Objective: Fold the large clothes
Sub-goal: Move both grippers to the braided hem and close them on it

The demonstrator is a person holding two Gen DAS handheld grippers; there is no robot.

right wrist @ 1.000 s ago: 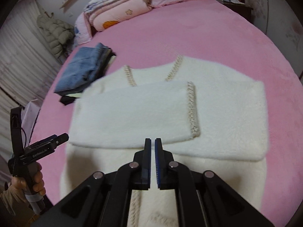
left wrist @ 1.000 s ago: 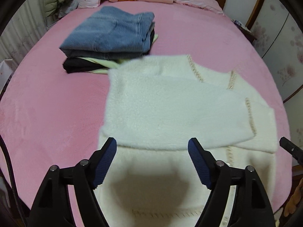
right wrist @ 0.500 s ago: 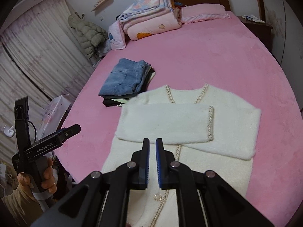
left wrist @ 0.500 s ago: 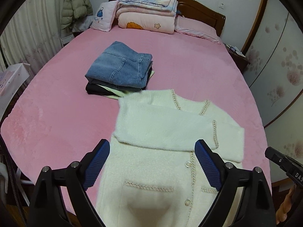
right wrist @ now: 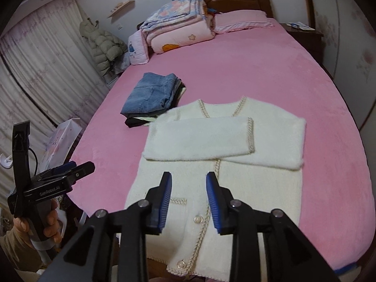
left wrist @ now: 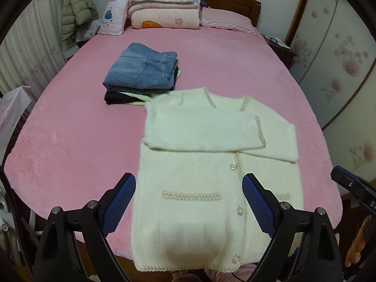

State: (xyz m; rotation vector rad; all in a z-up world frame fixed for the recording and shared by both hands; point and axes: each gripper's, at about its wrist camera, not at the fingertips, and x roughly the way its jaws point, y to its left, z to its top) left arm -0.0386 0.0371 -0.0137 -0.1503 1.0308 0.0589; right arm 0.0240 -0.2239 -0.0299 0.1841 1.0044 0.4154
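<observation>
The pink bed [left wrist: 211,65] serves as the folding surface, broad and flat enough to take a whole garment spread out. At its far end quilts and pillows [left wrist: 164,7] are stacked against the headboard, out of the working area. The cream cardigan [left wrist: 211,164] lies face up at the near edge, hem overhanging slightly toward the person, both sleeves [right wrist: 199,138] laid across the chest so the body forms a neat rectangle; judged from this, the hem-to-collar fold comes next. Just beyond its far-left shoulder sits a pile of folded clothes topped by blue jeans [left wrist: 141,72], presumably finished pieces, kept near for stacking. The left gripper [left wrist: 188,202] hangs above the left pocket, jaws wide apart and empty. The right gripper [right wrist: 189,199] hovers over the button placket, jaws parted more narrowly, holding nothing
</observation>
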